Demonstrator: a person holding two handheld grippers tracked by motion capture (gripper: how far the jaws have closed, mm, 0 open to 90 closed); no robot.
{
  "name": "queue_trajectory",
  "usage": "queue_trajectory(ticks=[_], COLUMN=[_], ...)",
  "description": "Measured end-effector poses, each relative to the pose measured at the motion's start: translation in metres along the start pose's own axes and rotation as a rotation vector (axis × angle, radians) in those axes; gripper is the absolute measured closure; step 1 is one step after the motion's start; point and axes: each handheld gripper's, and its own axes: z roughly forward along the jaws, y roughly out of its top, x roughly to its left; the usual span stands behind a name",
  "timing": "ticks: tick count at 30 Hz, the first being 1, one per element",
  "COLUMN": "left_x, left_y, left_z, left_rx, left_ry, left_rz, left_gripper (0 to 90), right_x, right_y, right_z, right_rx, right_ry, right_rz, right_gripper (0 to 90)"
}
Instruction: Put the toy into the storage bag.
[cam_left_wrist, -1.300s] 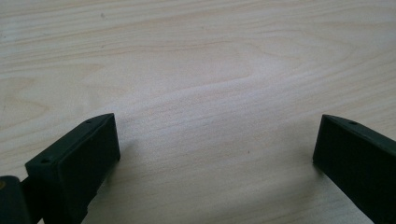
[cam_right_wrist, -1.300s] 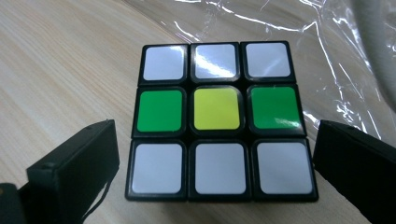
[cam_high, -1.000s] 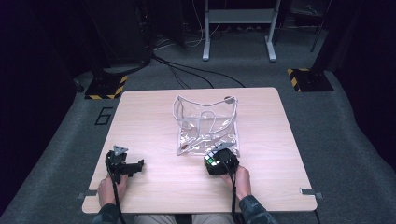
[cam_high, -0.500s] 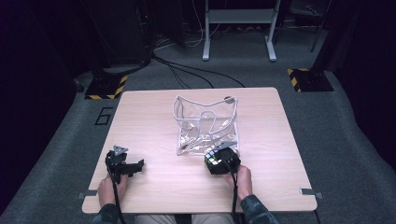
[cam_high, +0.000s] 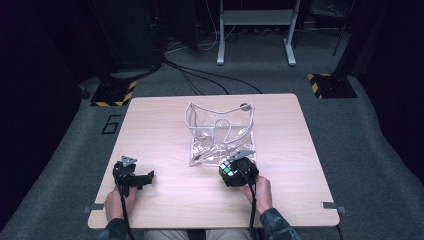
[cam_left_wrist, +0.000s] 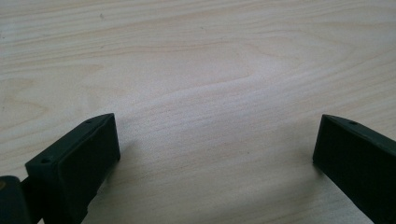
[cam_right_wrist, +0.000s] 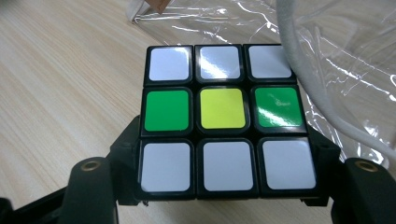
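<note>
A Rubik's cube (cam_high: 227, 171) with white, green and yellow stickers sits between the jaws of my right gripper (cam_high: 233, 172), just off the near edge of a clear plastic bag (cam_high: 220, 131). In the right gripper view the cube (cam_right_wrist: 223, 116) is pressed from both sides by the black jaws, so the right gripper (cam_right_wrist: 224, 142) is shut on it, with the bag (cam_right_wrist: 336, 56) and its white cord just behind. My left gripper (cam_high: 146, 177) rests low at the table's near left. Its jaws stand wide apart in the left gripper view (cam_left_wrist: 217, 135), over bare wood.
The light wooden table (cam_high: 160, 125) has bare surface all around the bag. A small round dark thing (cam_high: 245, 105) lies at the bag's far right corner. Beyond the table are grey carpet, cables and metal stand legs (cam_high: 255, 35).
</note>
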Motion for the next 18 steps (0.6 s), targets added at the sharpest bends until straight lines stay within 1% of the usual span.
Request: queue_trajectory(ticks=[1,2,6,9,12,13,15,16,18], left_x=[0.000,0.000,0.000,0.000,0.000,0.000,0.000,0.000,0.000], left_y=[0.000,0.000,0.000,0.000,0.000,0.000,0.000,0.000,0.000], left_z=[0.000,0.000,0.000,0.000,0.000,0.000,0.000,0.000,0.000], left_rx=[-0.001,0.000,0.000,-0.001,0.000,0.001,0.001,0.001,0.002], left_ry=[0.001,0.000,0.000,-0.001,-0.001,-0.001,-0.002,-0.001,-0.002], left_rz=[-0.002,0.001,0.000,0.001,0.005,0.007,0.008,0.008,0.010], left_gripper=[0.3,0.4,0.3,0.4,0.3,0.4,0.3,0.3,0.3], right_x=[-0.001,-0.001,-0.001,0.001,0.001,0.001,0.001,0.001,0.001], right_y=[0.000,0.000,-0.001,-0.002,-0.003,-0.003,-0.004,-0.005,-0.005], right_z=[-0.001,-0.002,-0.004,-0.005,-0.008,-0.009,-0.011,-0.012,-0.013], right_rx=[0.001,0.003,-0.006,-0.001,-0.006,-0.009,-0.015,-0.013,-0.019], right_ry=[0.000,-0.001,0.003,0.012,0.015,0.016,0.015,0.020,0.017], right_rz=[-0.006,0.001,-0.009,0.004,-0.007,0.001,-0.002,0.007,0.000], right_gripper=[33.2,33.2,33.2,33.2,33.2,33.2,33.2,33.2,33.2])
